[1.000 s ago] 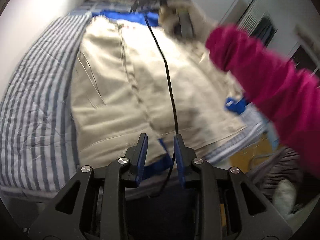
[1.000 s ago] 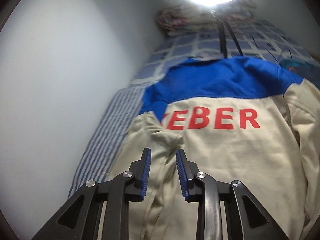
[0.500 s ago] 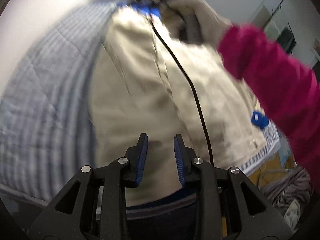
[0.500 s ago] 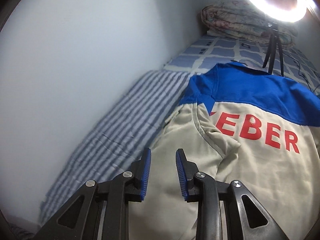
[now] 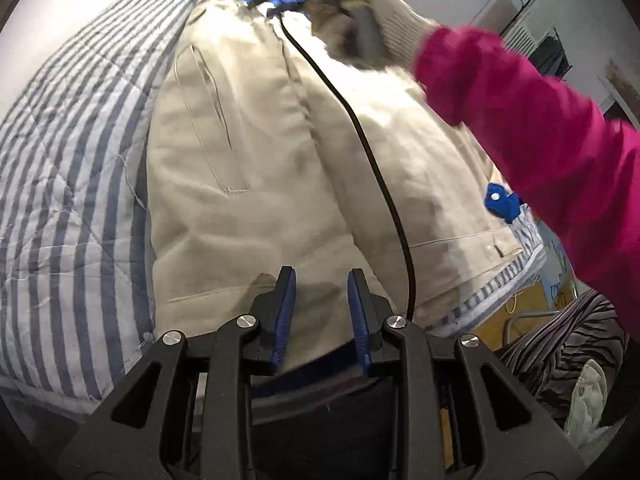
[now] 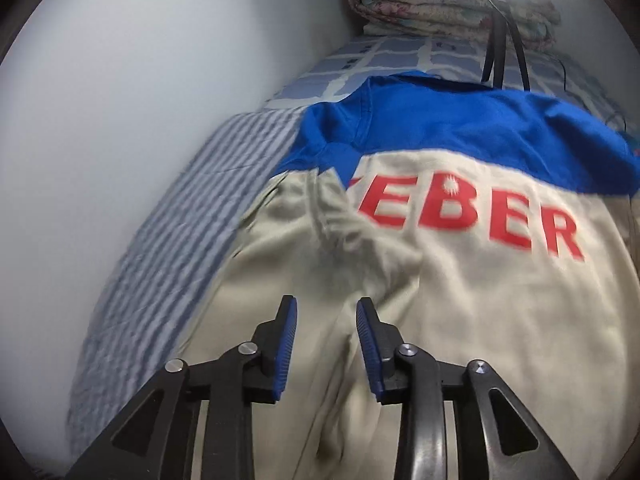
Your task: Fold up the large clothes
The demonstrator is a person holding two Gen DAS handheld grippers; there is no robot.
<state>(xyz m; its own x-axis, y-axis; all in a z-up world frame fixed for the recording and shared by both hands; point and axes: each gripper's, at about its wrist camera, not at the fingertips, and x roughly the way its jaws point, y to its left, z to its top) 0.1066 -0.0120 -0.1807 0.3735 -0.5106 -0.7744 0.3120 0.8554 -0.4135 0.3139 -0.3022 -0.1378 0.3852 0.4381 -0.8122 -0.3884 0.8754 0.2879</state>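
Where it lies spread over the striped quilt (image 5: 68,184) on the bed, the jacket (image 6: 460,300) is beige with a blue yoke and red lettering (part hidden by a fold). The left view alone shows its hem and pocket, a black cable (image 5: 360,132), and a gloved hand (image 5: 384,12) in a magenta sleeve (image 5: 540,128). The left gripper (image 5: 321,284) stands open, empty. The right gripper (image 6: 326,312), jaws opening, hovers empty above the beige cloth at lower centre.
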